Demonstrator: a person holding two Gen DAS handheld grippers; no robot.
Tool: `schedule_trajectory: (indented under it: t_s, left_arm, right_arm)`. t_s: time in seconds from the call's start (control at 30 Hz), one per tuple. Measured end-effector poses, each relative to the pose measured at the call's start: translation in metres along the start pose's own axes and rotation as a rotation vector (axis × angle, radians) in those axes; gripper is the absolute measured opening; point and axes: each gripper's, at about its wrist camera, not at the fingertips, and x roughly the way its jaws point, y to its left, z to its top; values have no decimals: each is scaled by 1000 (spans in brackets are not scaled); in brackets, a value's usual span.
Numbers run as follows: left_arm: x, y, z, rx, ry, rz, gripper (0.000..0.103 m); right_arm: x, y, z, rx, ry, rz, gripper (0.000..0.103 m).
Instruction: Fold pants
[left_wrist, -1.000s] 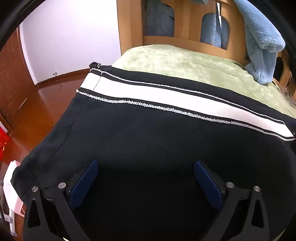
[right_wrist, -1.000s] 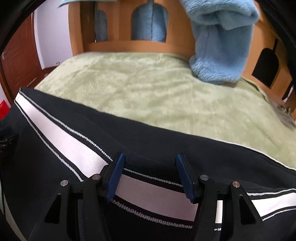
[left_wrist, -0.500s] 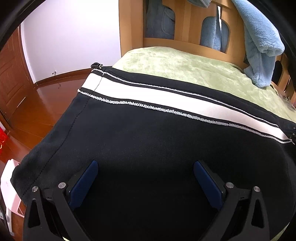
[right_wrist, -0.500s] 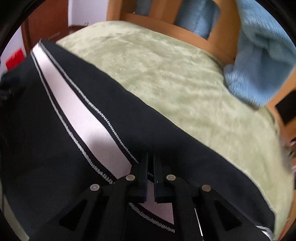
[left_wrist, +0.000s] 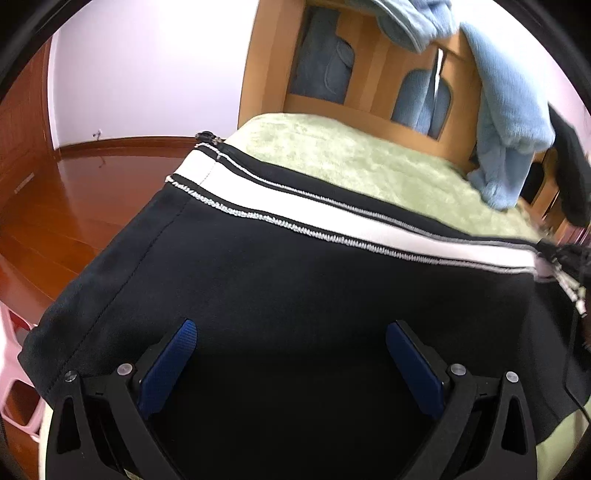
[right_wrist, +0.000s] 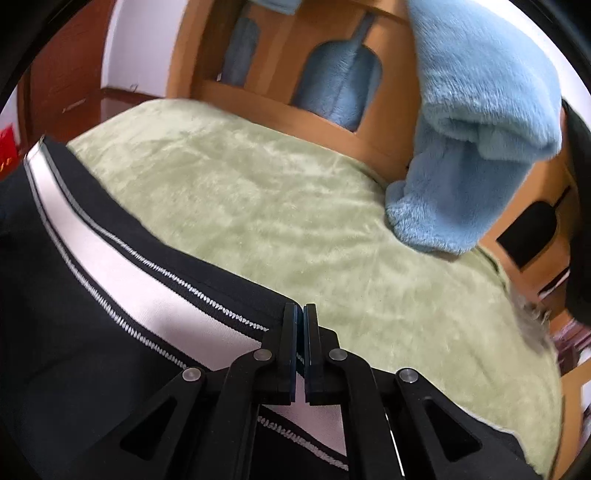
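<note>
The black pants (left_wrist: 280, 295) lie spread across the near part of the green bedspread (right_wrist: 295, 221), their white side stripe (left_wrist: 332, 218) running along the edge that faces the wooden headboard (right_wrist: 384, 122), and one end reaching the corner of the bed above the wood floor (left_wrist: 74, 206).

The right tongs (right_wrist: 300, 314) are clenched on the stripe-side edge of the pants, with only a thin bite of cloth between the pads. The left tongs (left_wrist: 291, 339) stand released, wide apart over the plain black cloth, gripping nothing.

Risks, as I judge them:
- The right grip sits at the very hem. A lift or pull toward the headboard could let the cloth slide out, since so little of it is pinched.
- With only 1 point held, the pants would drag and twist rather than fold on a straight line; the far end by the floor would lag and bunch.
- The plush bedspread may cling to the cloth and ruck up under it.
- A blue fleece (right_wrist: 476, 129) hangs from the headboard, well apart from the pants for now; a wide sweep that way could snag it.
</note>
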Motion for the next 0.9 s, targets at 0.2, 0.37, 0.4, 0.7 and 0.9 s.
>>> schedule_trajectory:
  t_s: [0.2, 0.37, 0.4, 0.7, 0.9]
  left_arm:
    - [2, 3, 0, -18, 8, -21, 103]
    - [3, 4, 0, -27, 11, -25, 102]
    - [3, 3, 0, -26, 12, -23, 102]
    - [4, -13, 0, 37, 32, 68, 103]
    - [-29, -25, -5, 71, 50, 195, 102]
  right_arm:
    - [41, 34, -27, -67, 71, -94, 7]
    - [12, 10, -27, 114, 87, -60, 38]
    - [-4, 4, -32, 173, 75, -42, 46]
    - [-60, 19, -119, 292, 224, -22, 48]
    - [-96, 18, -146, 359, 238, -24, 48]
